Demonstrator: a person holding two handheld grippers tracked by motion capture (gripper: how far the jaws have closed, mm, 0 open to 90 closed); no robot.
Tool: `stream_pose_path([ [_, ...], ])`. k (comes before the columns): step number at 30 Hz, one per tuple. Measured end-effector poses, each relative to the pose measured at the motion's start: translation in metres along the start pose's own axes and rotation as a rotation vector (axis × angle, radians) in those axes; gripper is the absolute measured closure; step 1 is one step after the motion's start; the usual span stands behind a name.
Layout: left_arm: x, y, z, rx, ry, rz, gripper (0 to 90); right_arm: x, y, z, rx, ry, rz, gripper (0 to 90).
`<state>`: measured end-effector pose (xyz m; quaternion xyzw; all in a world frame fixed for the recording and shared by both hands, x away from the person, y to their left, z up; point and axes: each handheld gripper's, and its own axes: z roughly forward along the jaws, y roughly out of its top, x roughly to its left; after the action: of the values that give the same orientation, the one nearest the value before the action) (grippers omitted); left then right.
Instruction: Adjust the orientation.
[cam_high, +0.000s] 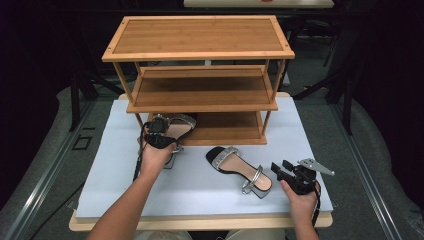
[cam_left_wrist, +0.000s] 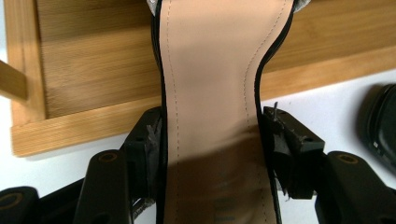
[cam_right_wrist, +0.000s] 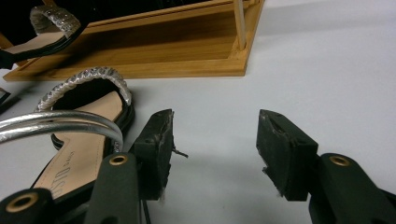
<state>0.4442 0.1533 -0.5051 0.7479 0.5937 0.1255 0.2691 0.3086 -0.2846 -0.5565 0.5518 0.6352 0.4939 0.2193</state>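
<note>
Left gripper view shows the left tool (cam_left_wrist: 212, 149) clamping the sandal (cam_left_wrist: 212, 93).

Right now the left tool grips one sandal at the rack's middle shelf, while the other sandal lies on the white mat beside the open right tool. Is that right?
Not quite: the shelf is wrong. The high view shows the left tool gripping its sandal at the rack's bottom shelf, not the middle one. The rest holds: the other sandal lies on the white mat beside the open right tool.
</note>
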Motion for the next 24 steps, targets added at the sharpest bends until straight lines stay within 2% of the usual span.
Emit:
stream_pose_path([
  [5,-0.004,0.0,0.007,-0.023,0.026,-0.022,43.0,0.0,0.0,0.0,0.001,0.003,0.0,45.7],
  [7,-0.003,0.001,0.007,-0.046,0.004,-0.04,44.2,0.0,0.0,0.0,0.006,0.008,0.001,45.7],
  [8,-0.004,0.001,0.004,-0.089,0.02,-0.046,49.2,0.0,0.0,0.0,0.004,0.008,0.0,45.7],
  [9,-0.004,0.002,0.0,-0.127,0.028,-0.032,55.3,0.0,0.0,0.0,0.004,0.009,-0.001,45.7],
  [10,-0.002,0.004,-0.004,-0.139,0.006,-0.037,62.9,0.0,0.0,0.0,0.005,0.01,-0.001,45.7],
  [12,-0.004,0.007,-0.007,-0.132,0.012,-0.038,61.6,0.0,0.0,0.001,0.003,0.011,0.001,45.7],
  [15,-0.004,0.006,-0.007,-0.122,0.03,-0.016,57.8,0.001,0.0,0.001,0.003,0.012,0.003,45.7],
  [16,-0.005,0.005,-0.006,-0.105,0.05,0.019,56.0,0.001,0.0,0.0,0.003,0.012,0.001,45.7],
  [17,-0.006,0.004,-0.005,-0.091,0.048,0.029,54.5,0.001,0.0,0.0,0.003,0.011,-0.002,45.7],
  [19,-0.007,0.001,-0.003,-0.076,0.023,0.024,48.8,0.001,0.0,0.0,0.003,0.011,0.001,45.7],
  [24,-0.008,-0.004,-0.007,-0.068,-0.007,0.047,40.7,0.0,0.0,0.0,0.002,0.01,0.002,45.7],
])
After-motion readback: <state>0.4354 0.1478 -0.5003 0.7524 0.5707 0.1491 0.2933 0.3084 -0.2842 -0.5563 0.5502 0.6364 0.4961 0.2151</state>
